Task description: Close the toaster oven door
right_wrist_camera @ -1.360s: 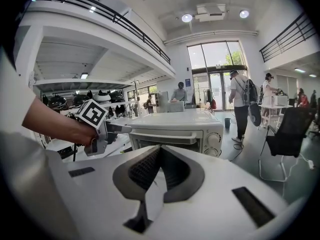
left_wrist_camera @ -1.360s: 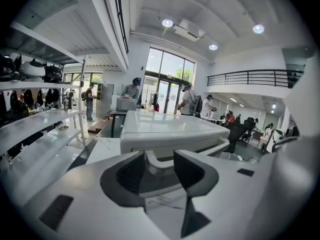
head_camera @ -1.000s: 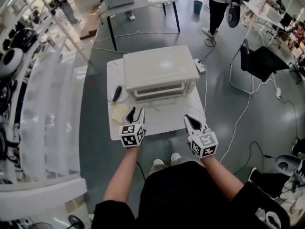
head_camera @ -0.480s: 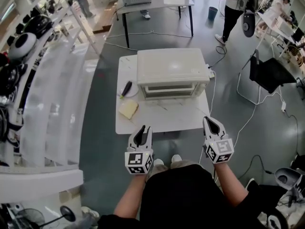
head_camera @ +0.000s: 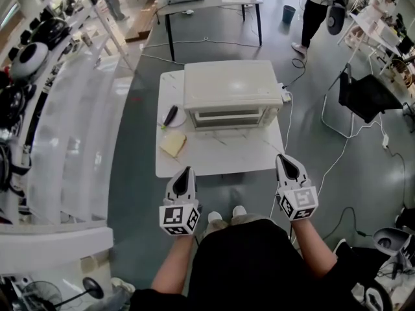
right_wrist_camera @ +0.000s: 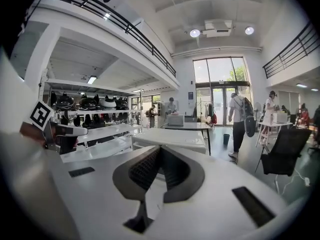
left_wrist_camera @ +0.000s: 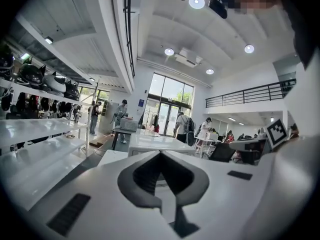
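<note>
The white toaster oven (head_camera: 230,89) stands at the back of a small white table (head_camera: 220,155), its front door (head_camera: 230,117) upright against the body. Both grippers hang in front of the table's near edge, apart from the oven. My left gripper (head_camera: 185,171) is shut with nothing between its jaws, and the left gripper view shows its tips meeting (left_wrist_camera: 160,154) below the oven's top (left_wrist_camera: 150,143). My right gripper (head_camera: 285,159) is also shut and empty, its tips together (right_wrist_camera: 160,149) with the oven (right_wrist_camera: 172,136) beyond them.
A yellow pad (head_camera: 173,144) and a black-handled tool on a small plate (head_camera: 170,116) lie on the table's left side. White shelving (head_camera: 71,128) runs along the left. A black chair (head_camera: 363,96) and floor cables (head_camera: 331,161) are at the right. People stand farther back.
The left gripper's jaws have gone from wide open to shut, empty. Both grippers have drawn back from over the table's front edge to the space in front of it.
</note>
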{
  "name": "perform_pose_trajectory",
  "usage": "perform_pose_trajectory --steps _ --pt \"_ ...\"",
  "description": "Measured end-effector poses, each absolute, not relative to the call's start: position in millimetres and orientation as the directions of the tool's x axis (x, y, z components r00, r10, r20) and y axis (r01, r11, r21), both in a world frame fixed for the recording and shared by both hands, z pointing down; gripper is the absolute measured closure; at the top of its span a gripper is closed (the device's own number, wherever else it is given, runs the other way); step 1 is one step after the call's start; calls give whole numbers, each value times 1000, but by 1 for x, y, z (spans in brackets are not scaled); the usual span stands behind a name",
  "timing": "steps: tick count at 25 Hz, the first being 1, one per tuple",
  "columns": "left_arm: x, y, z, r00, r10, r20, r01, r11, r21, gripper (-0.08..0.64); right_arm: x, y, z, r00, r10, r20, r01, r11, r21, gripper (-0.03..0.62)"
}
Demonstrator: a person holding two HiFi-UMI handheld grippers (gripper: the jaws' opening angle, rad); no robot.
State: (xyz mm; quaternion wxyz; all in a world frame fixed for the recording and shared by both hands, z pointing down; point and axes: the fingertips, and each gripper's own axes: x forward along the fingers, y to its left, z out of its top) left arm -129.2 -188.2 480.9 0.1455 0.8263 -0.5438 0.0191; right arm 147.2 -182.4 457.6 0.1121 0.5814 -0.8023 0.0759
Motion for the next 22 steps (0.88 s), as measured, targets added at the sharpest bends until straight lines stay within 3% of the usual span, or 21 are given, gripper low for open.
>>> perform_pose_trajectory --steps 22 --pt "-116 -189 478 462 -866 190 -883 -430 188 541 149 -180 452 -274 -931 242 -958 286 13 571"
